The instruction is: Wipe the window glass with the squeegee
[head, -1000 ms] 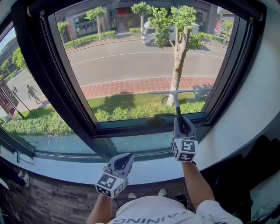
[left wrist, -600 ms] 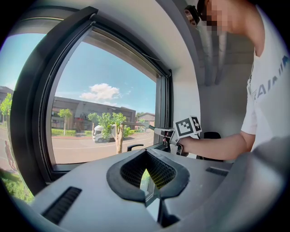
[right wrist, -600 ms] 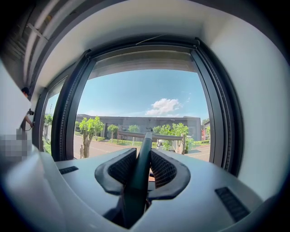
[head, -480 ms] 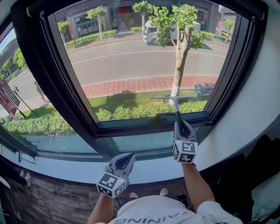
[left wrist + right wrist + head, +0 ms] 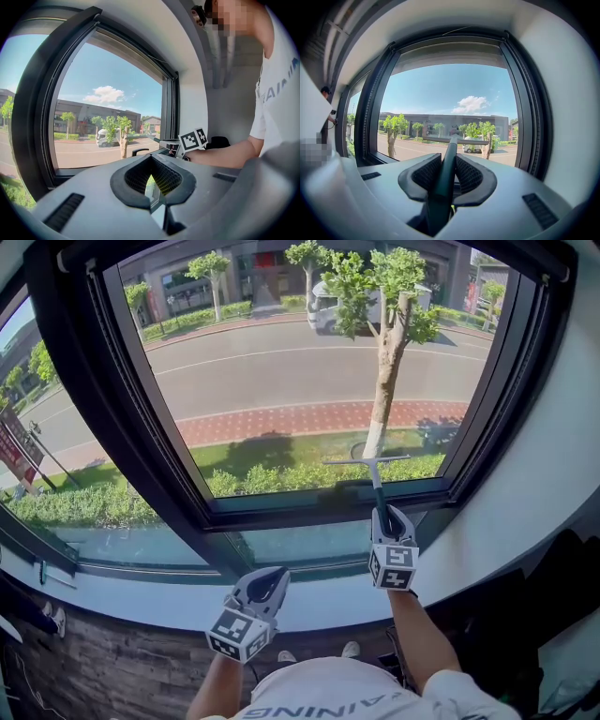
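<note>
Showing a sunlit street (image 5: 281, 367), the dark-framed window glass (image 5: 234, 329) meets white walls (image 5: 539, 474).

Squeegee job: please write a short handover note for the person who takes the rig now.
Right gripper: shut on the squeegee handle.
Left gripper: shut, empty, held low near the sill.
Its blade is level, low at the right of the window glass, just above the bottom frame.
Done: wiped areas cannot be told from the glass.
Left: probably finish this stroke, then the rest of the pane.
</note>
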`<state>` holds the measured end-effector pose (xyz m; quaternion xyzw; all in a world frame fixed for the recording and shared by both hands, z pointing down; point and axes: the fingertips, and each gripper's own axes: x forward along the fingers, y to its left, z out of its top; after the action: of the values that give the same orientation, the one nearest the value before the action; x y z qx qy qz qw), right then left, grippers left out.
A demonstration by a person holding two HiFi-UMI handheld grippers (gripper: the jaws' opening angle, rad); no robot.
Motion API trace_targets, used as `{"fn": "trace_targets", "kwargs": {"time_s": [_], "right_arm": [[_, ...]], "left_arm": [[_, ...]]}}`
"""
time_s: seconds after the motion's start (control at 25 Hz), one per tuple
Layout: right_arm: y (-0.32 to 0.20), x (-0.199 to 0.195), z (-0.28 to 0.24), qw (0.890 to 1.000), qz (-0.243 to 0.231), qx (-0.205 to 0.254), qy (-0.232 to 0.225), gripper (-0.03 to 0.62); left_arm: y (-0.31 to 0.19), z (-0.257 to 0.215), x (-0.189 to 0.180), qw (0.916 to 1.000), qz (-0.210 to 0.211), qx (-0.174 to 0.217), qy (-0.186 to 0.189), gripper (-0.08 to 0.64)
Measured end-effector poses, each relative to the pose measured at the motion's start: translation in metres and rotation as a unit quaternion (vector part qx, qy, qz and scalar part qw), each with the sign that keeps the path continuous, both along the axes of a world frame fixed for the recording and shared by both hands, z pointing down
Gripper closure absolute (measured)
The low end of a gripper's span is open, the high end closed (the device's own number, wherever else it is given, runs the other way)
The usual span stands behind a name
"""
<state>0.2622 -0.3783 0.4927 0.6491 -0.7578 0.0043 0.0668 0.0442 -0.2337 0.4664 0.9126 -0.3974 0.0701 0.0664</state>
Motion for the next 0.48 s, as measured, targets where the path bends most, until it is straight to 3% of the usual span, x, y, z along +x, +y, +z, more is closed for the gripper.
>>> {"fn": "trace_targets", "kwargs": {"time_s": [0.2,0.48], "right_arm": [[-0.001,0.001,0.022,0.999,-0.001,-0.040,-0.017,0.494],[0.000,0.007,0.038,0.998,0.002,-0.060,-0.028,0.494]], "left_arm": [[0.001,0.002,0.003,1.0000,0.003,-0.002,-0.001,0.545],[-0.002,0.002,0.000,1.0000,-0.003,-0.004,-0.001,0.545]]}}
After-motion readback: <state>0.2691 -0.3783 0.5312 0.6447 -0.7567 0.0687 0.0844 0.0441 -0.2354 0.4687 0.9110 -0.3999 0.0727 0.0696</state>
